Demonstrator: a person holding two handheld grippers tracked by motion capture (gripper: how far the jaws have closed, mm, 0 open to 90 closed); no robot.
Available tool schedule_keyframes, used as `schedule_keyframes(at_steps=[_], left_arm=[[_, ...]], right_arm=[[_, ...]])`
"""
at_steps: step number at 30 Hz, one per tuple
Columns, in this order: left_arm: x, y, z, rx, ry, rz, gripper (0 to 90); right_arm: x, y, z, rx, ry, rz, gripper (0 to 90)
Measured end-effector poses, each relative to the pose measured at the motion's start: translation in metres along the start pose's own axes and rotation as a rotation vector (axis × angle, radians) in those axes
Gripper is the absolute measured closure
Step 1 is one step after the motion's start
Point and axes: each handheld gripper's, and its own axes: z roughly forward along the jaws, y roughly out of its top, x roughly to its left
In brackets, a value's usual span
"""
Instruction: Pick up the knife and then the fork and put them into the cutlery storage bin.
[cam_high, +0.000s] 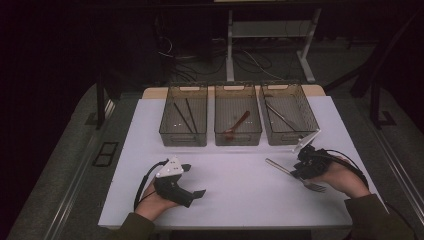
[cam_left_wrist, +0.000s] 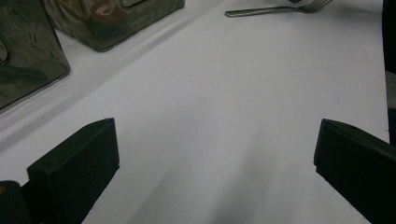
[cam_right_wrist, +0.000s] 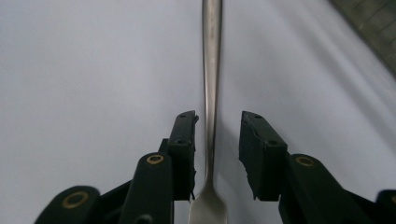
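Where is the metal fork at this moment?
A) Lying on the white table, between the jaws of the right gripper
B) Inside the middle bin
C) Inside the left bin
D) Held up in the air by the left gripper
A: the fork lies flat on the white table, its handle between the right gripper's jaws, which stand a little apart.

Three bins across the far side of the bench (cam_high: 235, 197), a fork near right.
Left bin (cam_high: 184, 121) with two sticks (cam_high: 184, 116) inside; middle bin (cam_high: 237, 121) with a spoon (cam_high: 236, 126); right bin (cam_high: 289, 119) with a utensil (cam_high: 281, 117). Fork (cam_high: 295, 175) on the bench before the right bin, between the right gripper's (cam_right_wrist: 217, 154) jaws; left gripper (cam_high: 192, 181) near left.
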Motion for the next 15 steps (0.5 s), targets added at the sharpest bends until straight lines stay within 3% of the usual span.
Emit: schedule_keyframes(at_steps=[8,11,15], left_arm=[[0.000,0.000,0.000,0.002,0.000,-0.001,0.0],[0.000,0.000,0.000,0.001,0.001,-0.001,0.0],[0.000,0.000,0.000,0.000,0.003,0.000,0.0]], right_arm=[[-0.002,0.004,0.010,0.105,0.000,-0.023,72.8],[0.000,0.004,0.012,0.126,0.011,-0.029,74.7],[0.000,0.006,0.013,0.142,-0.014,-0.058,76.4]])
